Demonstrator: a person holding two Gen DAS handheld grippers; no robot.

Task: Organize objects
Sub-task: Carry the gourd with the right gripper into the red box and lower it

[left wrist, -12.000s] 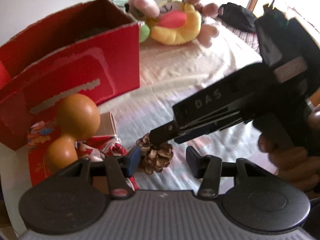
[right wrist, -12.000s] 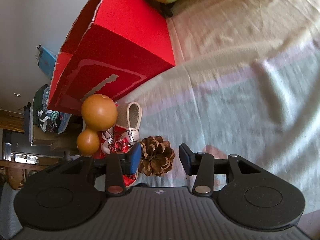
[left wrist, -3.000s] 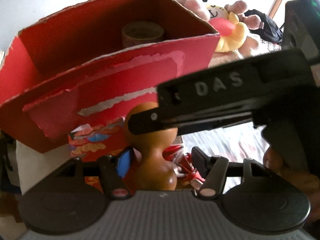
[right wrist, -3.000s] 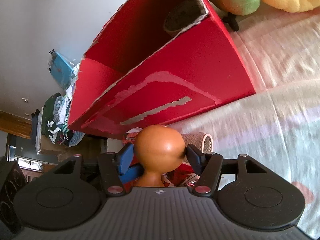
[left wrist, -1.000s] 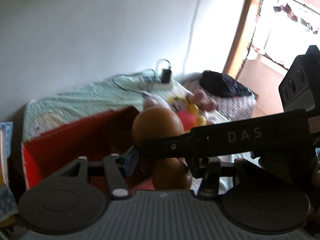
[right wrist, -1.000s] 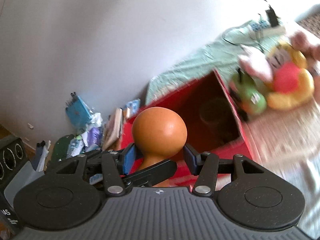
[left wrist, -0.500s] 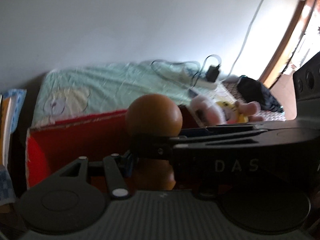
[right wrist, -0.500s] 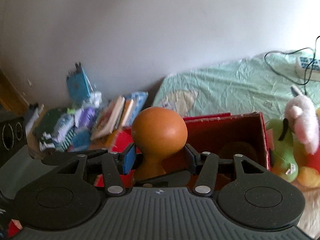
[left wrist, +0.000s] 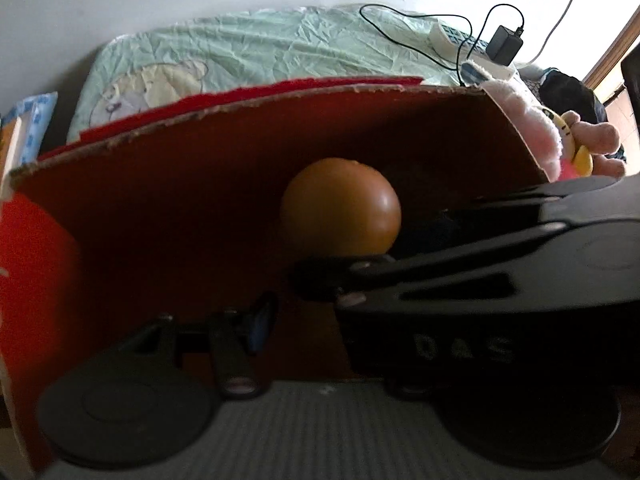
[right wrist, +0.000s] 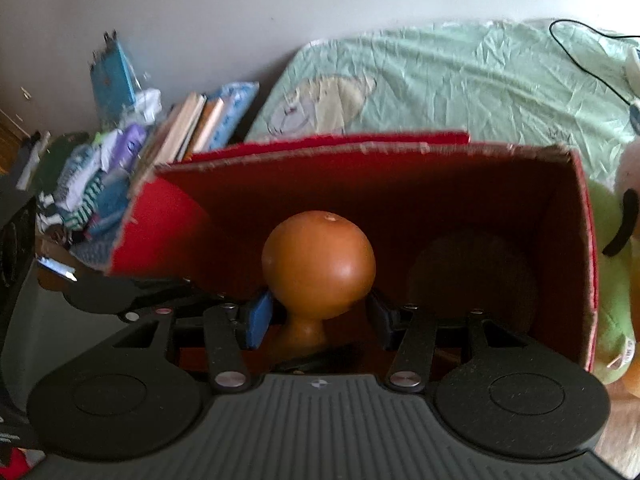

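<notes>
An orange-brown wooden gourd [right wrist: 318, 264] is held over the open red cardboard box [right wrist: 400, 184]. My right gripper [right wrist: 318, 318] is shut on the gourd's narrow waist, its round top standing up between the fingers. In the left wrist view the gourd [left wrist: 340, 208] shows inside the box opening [left wrist: 200, 184], with the right gripper's black body across the right half. My left gripper's blue-padded left finger [left wrist: 260, 320] shows; its right finger is hidden behind the right gripper. A dark roll [right wrist: 472, 276] lies on the box floor.
A pale green sheet [right wrist: 460, 80] lies behind the box. Plush toys [right wrist: 612, 280] sit right of the box. Books and clutter [right wrist: 132, 148] are stacked to its left. A charger and cables [left wrist: 504, 40] lie at the back right.
Both grippers have moved forward and down with the gourd, which now sits lower, within the box opening. The box fills more of both views.
</notes>
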